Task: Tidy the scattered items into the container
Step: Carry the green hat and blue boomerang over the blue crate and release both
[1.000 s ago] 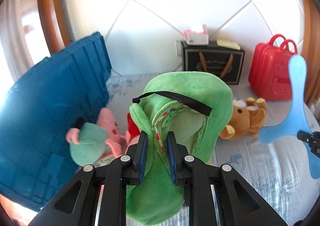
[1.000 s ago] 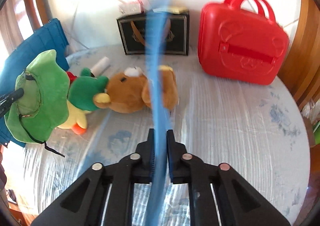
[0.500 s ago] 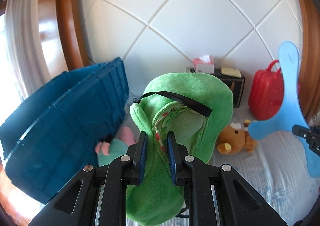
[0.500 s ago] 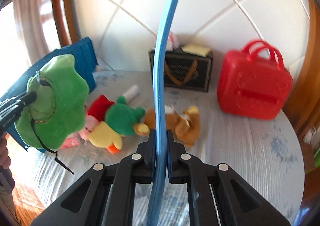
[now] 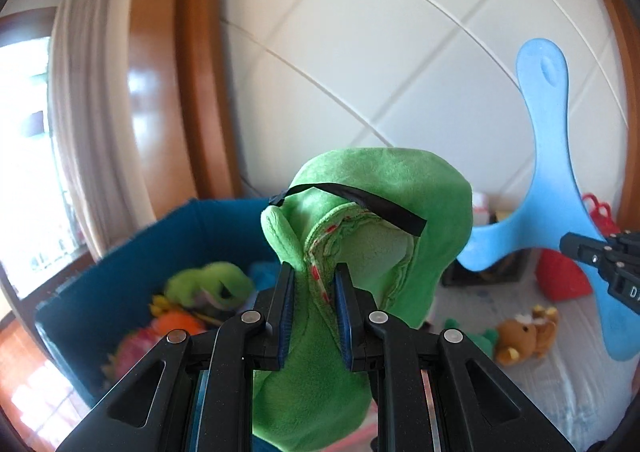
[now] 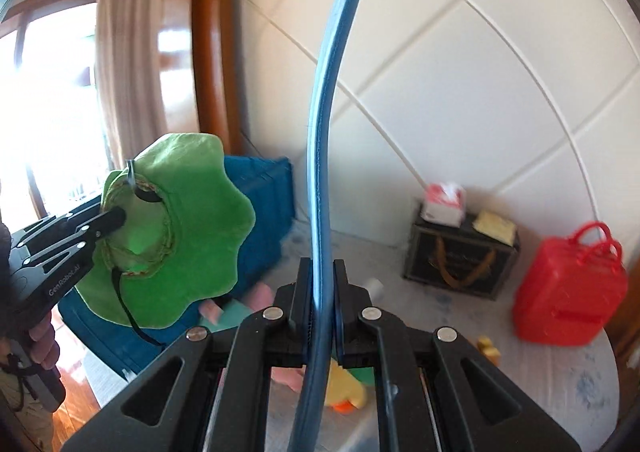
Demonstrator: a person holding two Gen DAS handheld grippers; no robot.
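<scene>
My left gripper [image 5: 314,286] is shut on a green plush hat [image 5: 372,220] with a black strap and holds it up beside the open blue bin [image 5: 132,252]; the hat also shows in the right wrist view [image 6: 188,236]. The bin holds several plush toys [image 5: 208,284]. My right gripper [image 6: 320,284] is shut on a blue three-armed boomerang [image 6: 328,124], seen edge-on; it shows flat in the left wrist view [image 5: 548,180]. A brown teddy bear [image 5: 524,336] lies on the bed.
A red plastic case [image 6: 568,288] and a dark box [image 6: 460,260] with a tissue pack [image 6: 442,204] stand at the white headboard. A yellow-and-green plush [image 6: 348,392] and a pink plush [image 6: 224,312] lie on the bed beside the bin [image 6: 260,212]. A curtained window is at left.
Both grippers have risen and swung left toward the bin with their loads. The bin's inside and its toys have come into the left wrist view.
</scene>
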